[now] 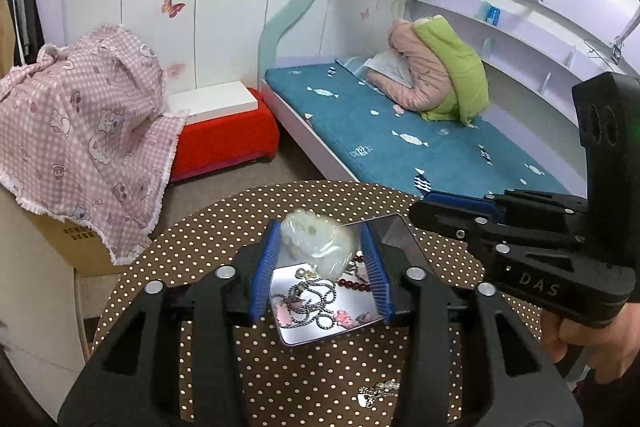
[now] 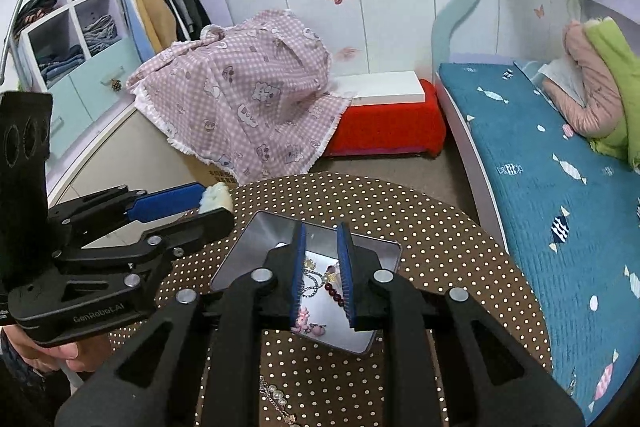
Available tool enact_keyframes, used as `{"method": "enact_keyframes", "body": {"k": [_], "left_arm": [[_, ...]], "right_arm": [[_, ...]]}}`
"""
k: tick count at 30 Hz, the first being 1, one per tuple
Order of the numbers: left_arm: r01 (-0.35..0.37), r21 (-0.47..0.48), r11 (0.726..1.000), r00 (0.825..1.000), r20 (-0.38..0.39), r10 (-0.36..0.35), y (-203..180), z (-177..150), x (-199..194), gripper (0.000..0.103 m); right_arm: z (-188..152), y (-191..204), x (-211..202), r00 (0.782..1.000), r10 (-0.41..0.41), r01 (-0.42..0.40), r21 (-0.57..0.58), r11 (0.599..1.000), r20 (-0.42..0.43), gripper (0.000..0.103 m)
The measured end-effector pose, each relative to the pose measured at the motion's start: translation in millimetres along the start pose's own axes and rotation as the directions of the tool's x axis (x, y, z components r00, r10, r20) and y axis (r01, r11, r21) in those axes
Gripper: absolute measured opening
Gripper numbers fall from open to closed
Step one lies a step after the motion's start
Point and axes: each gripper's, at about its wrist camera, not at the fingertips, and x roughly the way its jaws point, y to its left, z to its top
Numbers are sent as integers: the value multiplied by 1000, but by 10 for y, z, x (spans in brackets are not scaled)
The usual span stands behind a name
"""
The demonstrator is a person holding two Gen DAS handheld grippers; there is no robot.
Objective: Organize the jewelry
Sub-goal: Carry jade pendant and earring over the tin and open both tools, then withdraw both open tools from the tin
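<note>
A shiny metal tray (image 1: 294, 335) (image 2: 264, 231) sits on the round polka-dot table and holds a silver chain (image 1: 316, 303), dark red beads (image 2: 335, 293) and pink charms (image 2: 306, 323). My left gripper (image 1: 320, 247) is shut on a white carved pendant in a clear bag (image 1: 316, 243), held above the tray; it also shows in the right wrist view (image 2: 216, 199). My right gripper (image 2: 322, 279) is open with nothing between its blue pads, hovering over the tray. A pearl bracelet (image 1: 378, 391) (image 2: 276, 397) lies on the table near me.
The brown polka-dot table (image 2: 420, 227) is small and round. A bed with a blue cover (image 1: 400, 131) is to the right. A red stool with a white box (image 1: 224, 131) and a cardboard box under pink cloth (image 1: 80, 131) stand behind.
</note>
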Motion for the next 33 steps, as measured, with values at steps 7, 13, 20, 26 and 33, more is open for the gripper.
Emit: {"method": "enact_keyframes", "body": {"k": [7,13,20,26,33], "left_arm": [[-62,-28,998,994,88,65,125,61,-284,97],[-127,-47,991,982,136,132,191,56,-565,97],[-136,-51,989,970,196,143,134,-49,-963,97],[-139,-53,989,964,220,148,105,-266,-1227,97],[-127,0,992,980,152,125,20,-715,-1134,97]], "right_arm": [[35,-80,-172,997,-36,32,59,998,65,93],[71,-101,-348,993,-59,48,107,993,100,96],[86,76,-674,984,-64,50,87,995,165,96],[-97,226,-1010,977,-59,51,41,998,205,96],[-549,197,-1150,982,-90,85,38,996,166,96]]}}
